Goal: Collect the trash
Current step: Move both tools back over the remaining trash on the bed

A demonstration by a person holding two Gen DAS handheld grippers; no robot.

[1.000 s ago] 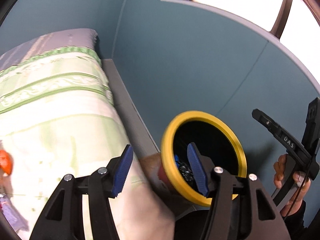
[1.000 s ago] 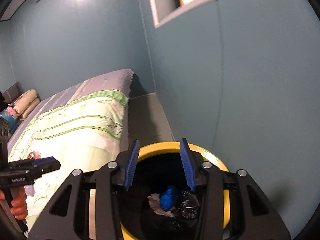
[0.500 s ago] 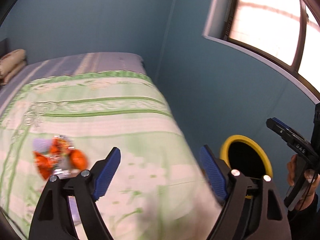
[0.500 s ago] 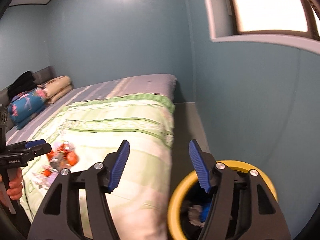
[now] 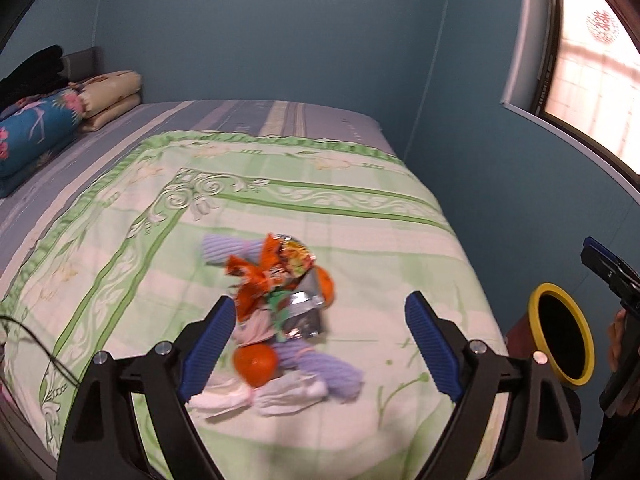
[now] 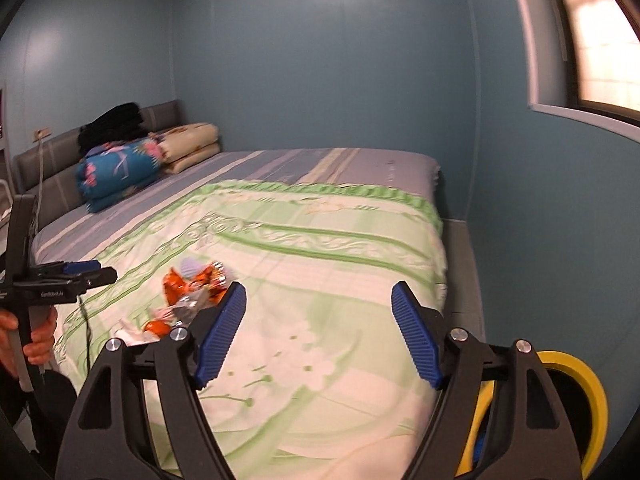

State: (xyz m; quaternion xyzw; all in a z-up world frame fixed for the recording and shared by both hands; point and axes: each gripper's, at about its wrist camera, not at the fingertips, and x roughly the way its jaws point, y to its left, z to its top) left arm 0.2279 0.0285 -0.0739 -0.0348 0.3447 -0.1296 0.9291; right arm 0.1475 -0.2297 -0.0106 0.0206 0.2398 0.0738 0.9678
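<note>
A pile of trash lies on the green bedspread (image 5: 360, 208): orange snack wrappers (image 5: 272, 268), a foil pack (image 5: 304, 312), white tissues (image 5: 280, 396), lilac socks (image 5: 324, 364) and two orange fruits (image 5: 256, 364). My left gripper (image 5: 320, 344) is open and empty, just short of the pile. My right gripper (image 6: 320, 336) is open and empty over the bed's near right part; the pile (image 6: 192, 288) lies to its left. The yellow-rimmed bin (image 5: 560, 336) stands beside the bed at the right, also low right in the right wrist view (image 6: 576, 400).
Folded quilts and pillows (image 6: 120, 168) are stacked at the headboard. Blue walls (image 5: 500, 184) close off the far and right sides; a narrow floor strip (image 6: 460, 264) runs between bed and wall. A window (image 5: 592, 60) sits above the bin. A black cable (image 6: 86, 332) hangs by the left gripper.
Both grippers swung left, away from the bin, toward the bed. The trash pile came to the centre of the left view. Both sets of jaws opened wider.
</note>
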